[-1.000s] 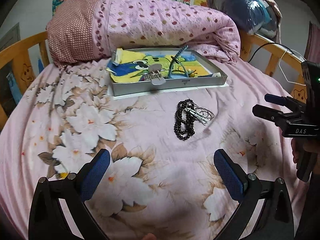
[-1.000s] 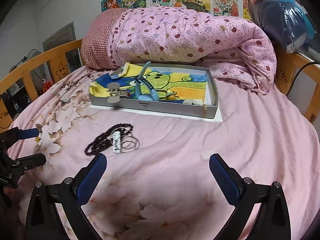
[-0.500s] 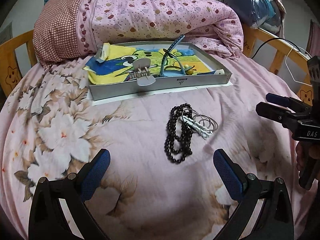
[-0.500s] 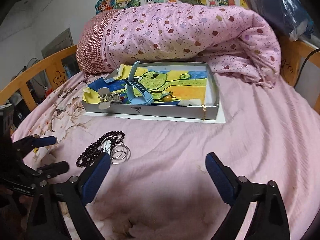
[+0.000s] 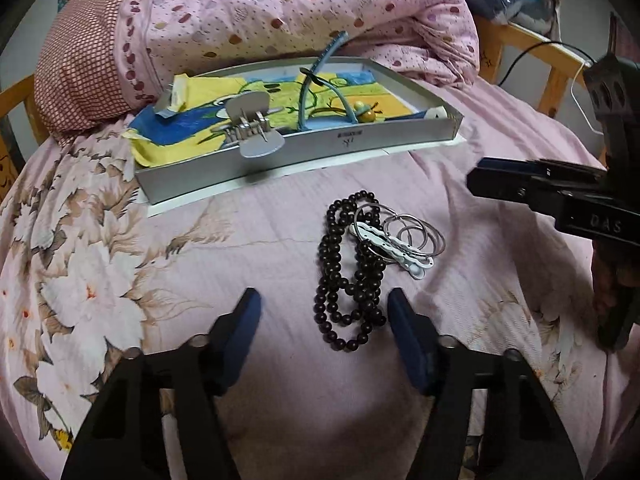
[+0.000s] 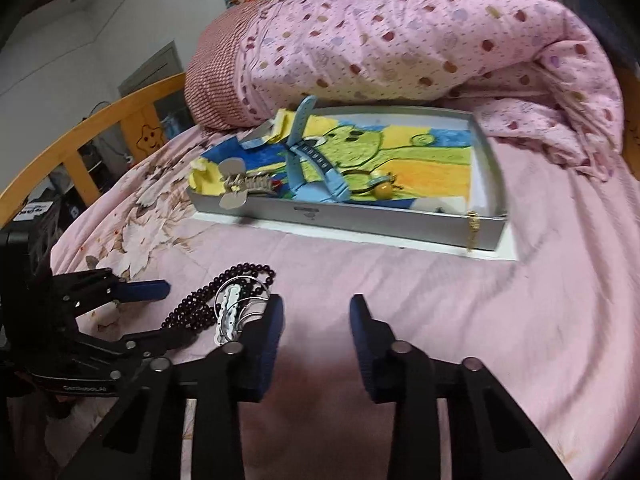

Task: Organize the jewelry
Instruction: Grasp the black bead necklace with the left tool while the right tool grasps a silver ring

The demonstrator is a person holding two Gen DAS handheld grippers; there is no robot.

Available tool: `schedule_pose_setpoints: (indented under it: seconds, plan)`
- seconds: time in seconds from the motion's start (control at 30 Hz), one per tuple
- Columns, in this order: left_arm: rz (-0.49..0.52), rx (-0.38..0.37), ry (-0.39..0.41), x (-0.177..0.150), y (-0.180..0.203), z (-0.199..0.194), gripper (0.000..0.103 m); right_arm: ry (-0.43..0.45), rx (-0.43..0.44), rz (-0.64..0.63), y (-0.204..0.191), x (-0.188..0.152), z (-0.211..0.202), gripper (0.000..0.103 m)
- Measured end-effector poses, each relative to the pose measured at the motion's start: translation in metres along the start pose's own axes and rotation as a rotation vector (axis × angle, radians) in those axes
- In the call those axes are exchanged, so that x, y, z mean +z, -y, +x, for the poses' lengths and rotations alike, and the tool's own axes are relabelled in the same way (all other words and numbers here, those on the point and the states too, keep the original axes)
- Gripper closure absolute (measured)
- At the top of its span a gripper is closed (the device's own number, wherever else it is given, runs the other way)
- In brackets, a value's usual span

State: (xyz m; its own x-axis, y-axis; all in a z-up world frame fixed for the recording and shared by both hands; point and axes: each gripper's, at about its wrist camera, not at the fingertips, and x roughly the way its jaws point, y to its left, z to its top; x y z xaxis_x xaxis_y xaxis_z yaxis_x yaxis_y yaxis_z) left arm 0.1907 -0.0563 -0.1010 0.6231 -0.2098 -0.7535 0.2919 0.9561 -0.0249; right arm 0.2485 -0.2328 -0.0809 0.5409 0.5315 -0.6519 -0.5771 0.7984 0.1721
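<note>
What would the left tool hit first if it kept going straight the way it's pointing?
Most likely the black bead necklace, lying on the bedspread just ahead of the left tool, nearer its right finger. Depth is hard to judge, so it could meet the bedspread first.

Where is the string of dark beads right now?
In the left wrist view, the string of dark round beads lies on the pink bedspread, beside silver rings.

Both fisheye views look steeply down from close above the pink floral-sheeted bed (image 5: pixel 120 264), sharing the black bead strand (image 5: pixel 348 276) (image 6: pixel 192 308) and the shallow grey cardboard tray (image 5: pixel 360 140) (image 6: pixel 360 220) at upper centre, each showing the other hand-held gripper at its frame edge.
</note>
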Motion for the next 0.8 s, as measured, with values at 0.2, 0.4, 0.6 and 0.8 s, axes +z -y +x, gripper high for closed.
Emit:
schedule_pose_setpoints:
  seconds: [0.2,0.4,0.6,0.8]
  plan:
    - [0.000,0.018,-0.008,0.004,-0.004,0.007,0.064,-0.063,0.063,-0.013,0.002,-0.002,0.019,0.079]
    - [-0.022,0.042,-0.007,0.006,-0.012,0.011,0.078,-0.135,0.080,-0.060,-0.008,-0.006,0.028,0.079]
    - [-0.043,0.064,0.004,0.005,-0.014,0.010,0.087,-0.183,0.064,-0.117,-0.021,-0.008,0.035,0.077]
    - [-0.099,0.082,0.008,0.002,-0.020,0.005,0.092,-0.215,0.085,-0.128,-0.027,-0.008,0.037,0.077]
